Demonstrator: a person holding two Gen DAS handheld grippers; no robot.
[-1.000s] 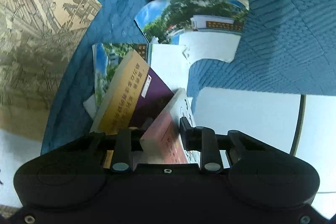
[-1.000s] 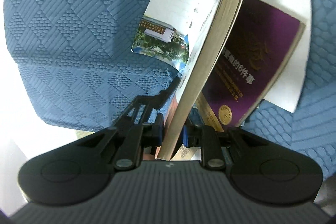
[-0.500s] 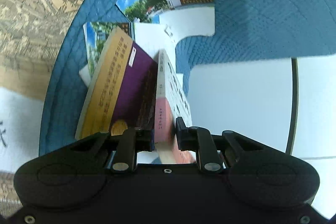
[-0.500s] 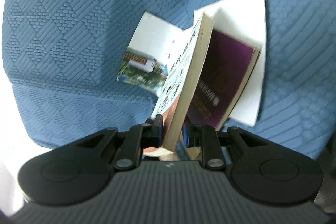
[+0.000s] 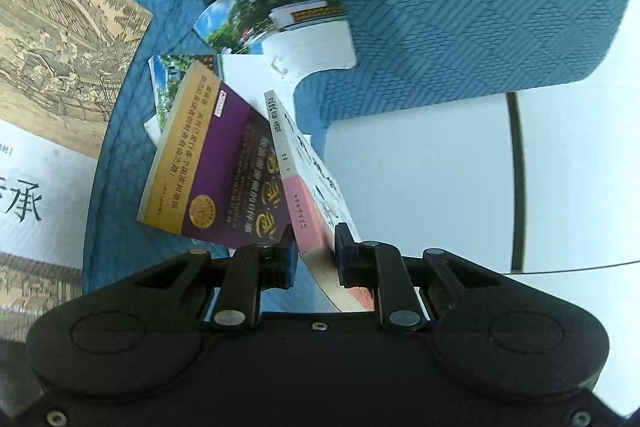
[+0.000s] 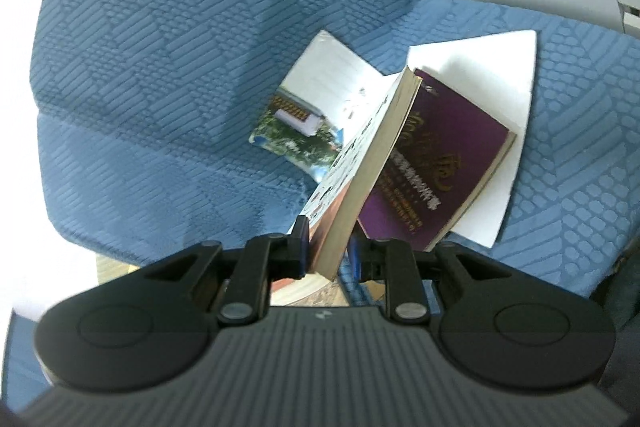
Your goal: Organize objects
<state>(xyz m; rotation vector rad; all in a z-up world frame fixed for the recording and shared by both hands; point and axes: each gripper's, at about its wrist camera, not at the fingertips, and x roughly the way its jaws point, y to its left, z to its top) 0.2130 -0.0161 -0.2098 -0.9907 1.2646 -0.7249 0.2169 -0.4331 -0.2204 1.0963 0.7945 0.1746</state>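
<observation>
Sofa seat [image 6: 168, 75]: carries all items.
Paper sheet [image 6: 492, 75]: flat on the seat, lowest layer.
Hardback book [image 6: 436, 163]: flat on the paper sheet.
Paperback book [image 6: 360, 183]: on edge, raised, just left of the hardback in the right wrist view.
Photo booklet [image 6: 304, 119]: on the seat, left of and behind the paperback.
Printed poster [image 5: 56, 39]: beyond the seat edge, far left in the left wrist view.

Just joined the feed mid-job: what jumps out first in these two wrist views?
A pale paperback with a pink spine stands on edge at centre, clamped by both the left gripper and the right gripper. Beside it a purple book lies on white sheets on the blue quilted cushion. A photo booklet of trees and a building sits further back.
</observation>
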